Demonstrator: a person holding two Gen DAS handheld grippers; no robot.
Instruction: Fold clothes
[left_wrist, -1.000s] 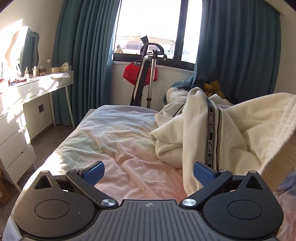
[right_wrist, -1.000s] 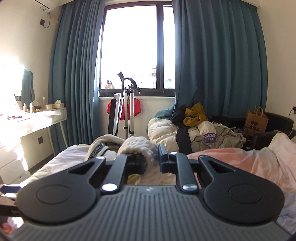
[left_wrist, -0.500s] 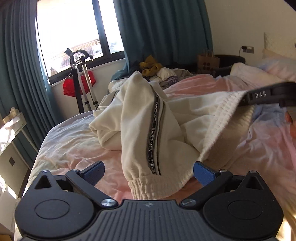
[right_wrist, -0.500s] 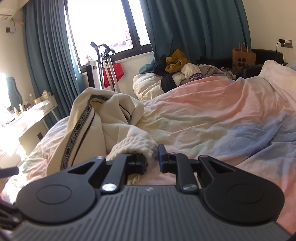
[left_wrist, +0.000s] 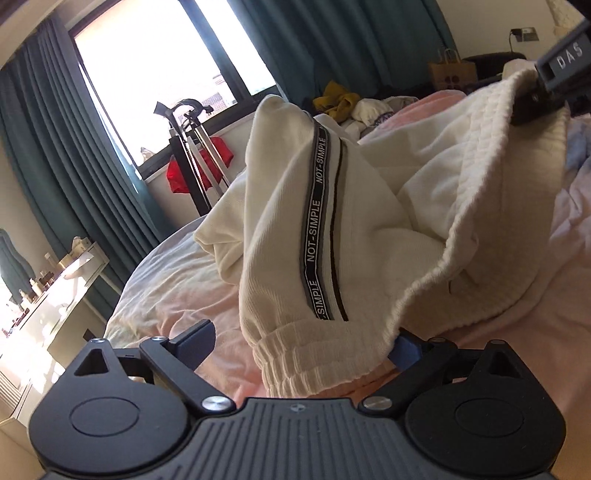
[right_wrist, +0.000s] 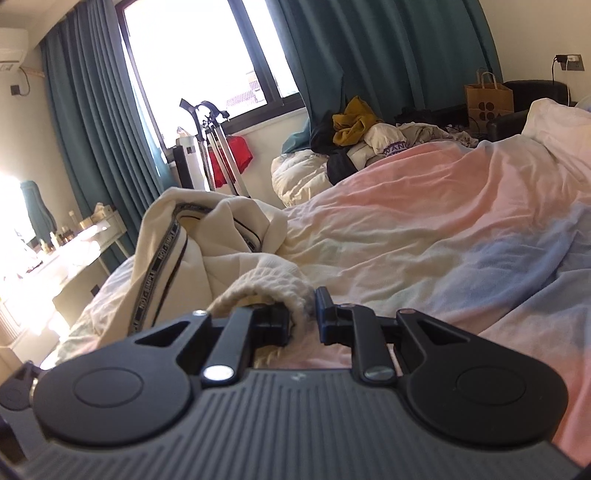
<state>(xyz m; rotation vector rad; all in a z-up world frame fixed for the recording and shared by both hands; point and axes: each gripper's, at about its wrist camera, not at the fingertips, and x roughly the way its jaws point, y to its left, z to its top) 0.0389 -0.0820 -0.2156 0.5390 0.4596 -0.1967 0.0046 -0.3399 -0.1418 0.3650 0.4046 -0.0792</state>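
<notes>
Cream sweatpants (left_wrist: 354, 229) with a black "NOT-SIMPLE" side stripe lie bunched on the bed. The elastic leg cuff (left_wrist: 303, 365) sits between the wide-apart fingers of my left gripper (left_wrist: 301, 345), which is open; the pads do not press on it. The ribbed waistband edge (left_wrist: 461, 236) drapes over its right finger. My right gripper (right_wrist: 303, 321) is shut on the ribbed waistband (right_wrist: 266, 277) and holds it just above the sheet. In the left wrist view the right gripper (left_wrist: 539, 99) pinches that same band at the upper right. The rest of the sweatpants (right_wrist: 192, 243) heap to the left.
The bed (right_wrist: 424, 229) has a rumpled pink and blue sheet. A pile of clothes (right_wrist: 362, 136) lies at its far end under the window. A white dresser (left_wrist: 55, 295) stands on the left, a metal stand (left_wrist: 195, 155) with a red item by the curtains, and a paper bag (right_wrist: 487, 99) far right.
My left gripper has dropped and rolled, closing in on the sweatpants until the cuff lies between its fingers. The right gripper has sunk towards the bed, still pinching the waistband.
</notes>
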